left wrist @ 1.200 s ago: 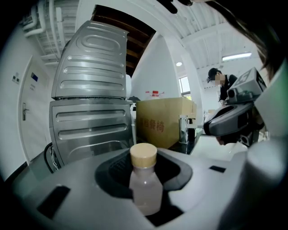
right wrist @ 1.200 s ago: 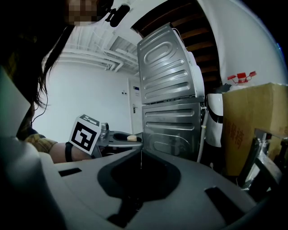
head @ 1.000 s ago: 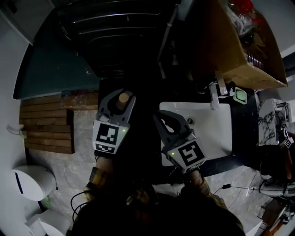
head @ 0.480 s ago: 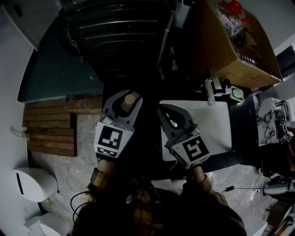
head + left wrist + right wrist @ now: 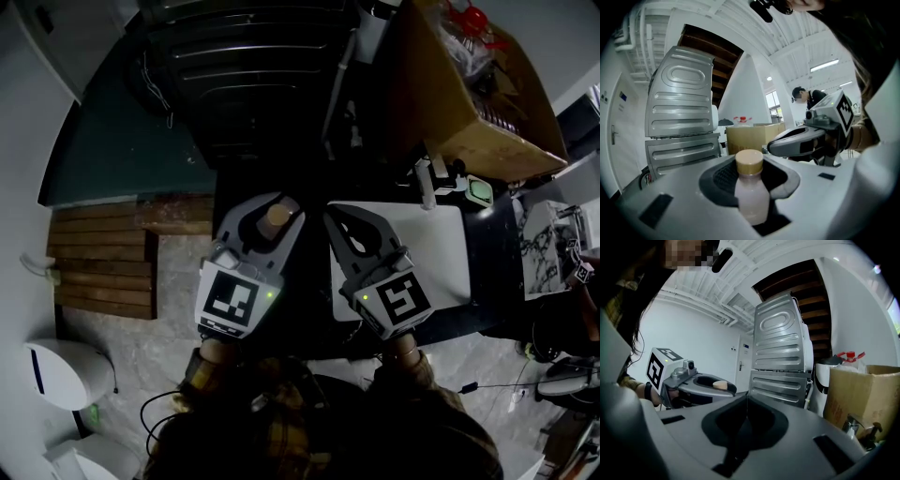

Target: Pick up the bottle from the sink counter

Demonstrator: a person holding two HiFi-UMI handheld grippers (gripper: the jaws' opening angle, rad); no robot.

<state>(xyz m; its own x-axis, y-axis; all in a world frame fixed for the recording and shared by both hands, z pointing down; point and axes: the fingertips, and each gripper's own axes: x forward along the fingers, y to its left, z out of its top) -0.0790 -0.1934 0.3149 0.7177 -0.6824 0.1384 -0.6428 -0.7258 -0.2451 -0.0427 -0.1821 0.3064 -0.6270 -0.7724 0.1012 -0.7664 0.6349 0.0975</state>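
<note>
My left tongs (image 5: 278, 207) are clamped on the bottle (image 5: 751, 190). Its pale body sits upright between the pads and its tan cap stands clear above them. In the head view the bottle is off the tabletop (image 5: 489, 253), held in the air just left of the white sink (image 5: 441, 258), with the stone floor below it.

My right tongs (image 5: 746, 401) are closed with nothing in them, the two jaws meeting along a thin line. They sit just beside the left pair, over the sink's left edge, and both point roughly level the same way.

Ahead of both tongs is a grey ribbed metal cabinet (image 5: 679, 108). A cardboard box (image 5: 469, 94) stands behind the sink, with the faucet (image 5: 428, 192) in front of it. A wooden slat mat (image 5: 98, 267) lies on the floor to the left.
</note>
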